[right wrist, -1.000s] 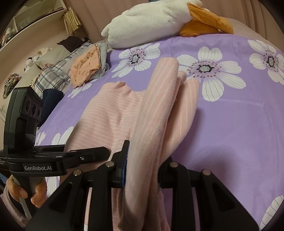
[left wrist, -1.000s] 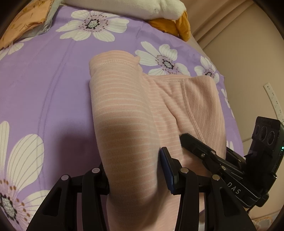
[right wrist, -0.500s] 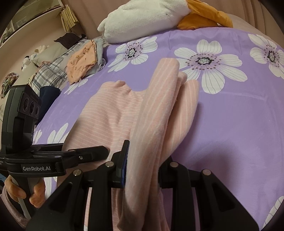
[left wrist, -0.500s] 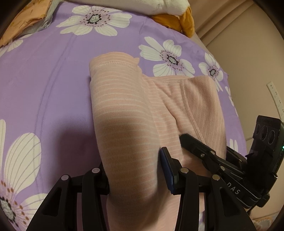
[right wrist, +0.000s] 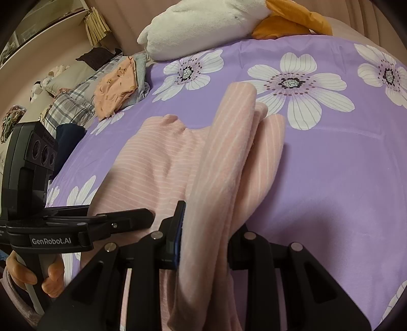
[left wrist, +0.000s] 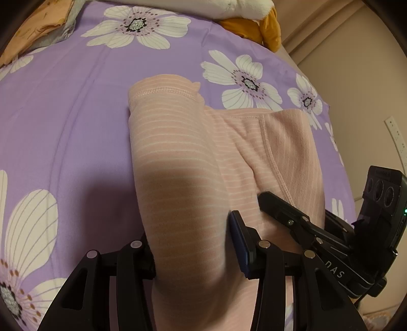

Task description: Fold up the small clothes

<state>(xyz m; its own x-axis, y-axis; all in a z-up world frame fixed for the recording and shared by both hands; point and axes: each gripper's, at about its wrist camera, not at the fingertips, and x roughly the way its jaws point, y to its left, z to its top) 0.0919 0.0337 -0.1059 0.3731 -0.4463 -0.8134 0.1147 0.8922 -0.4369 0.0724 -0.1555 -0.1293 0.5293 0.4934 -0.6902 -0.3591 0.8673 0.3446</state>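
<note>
A small pink striped garment [left wrist: 178, 157] lies on the purple flowered bed sheet [left wrist: 63, 122]. My left gripper [left wrist: 193, 257] is shut on its near left edge, and a fold of cloth rises between the fingers. My right gripper [right wrist: 206, 244] is shut on the near right edge of the garment [right wrist: 162, 157], with a bunched fold draped up through the fingers. The two grippers are side by side at the garment's near end; each shows in the other's view, the right gripper [left wrist: 330, 242] and the left gripper [right wrist: 84, 226].
A white and orange plush toy [right wrist: 216, 23] lies at the far edge of the bed. A pile of orange and grey clothes [right wrist: 119, 84] sits at the far left, next to plaid bedding [right wrist: 73, 104]. A wall [left wrist: 356, 76] stands to the right of the bed.
Both grippers have moved slightly forward with the garment's near edge; the far flowers and plush toy sit a little lower in both views. The grips have not changed.
</note>
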